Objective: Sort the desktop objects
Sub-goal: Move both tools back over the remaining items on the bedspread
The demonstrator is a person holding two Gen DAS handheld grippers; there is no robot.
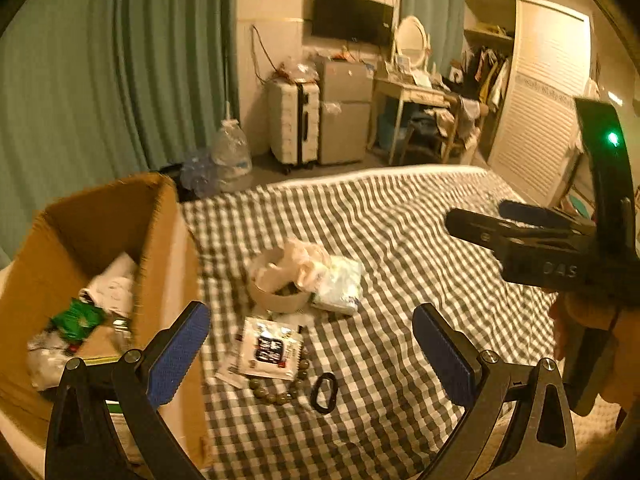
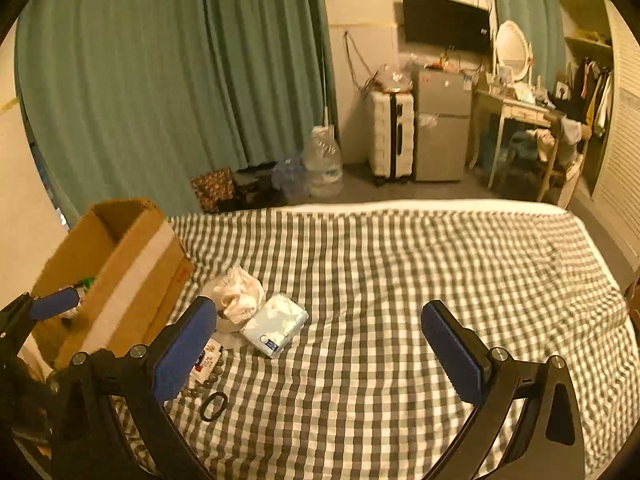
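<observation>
One checked bedspread fills a bedroom hung with green curtains.

Right gripper hangs wide open over the grey-and-white checked bedspread, nothing between the jaws. Just past its left finger sit a crumpled cream plastic bag and a white tissue pack. Further left, an open brown cardboard box. A black oval ring lies beside that finger.
</observation>
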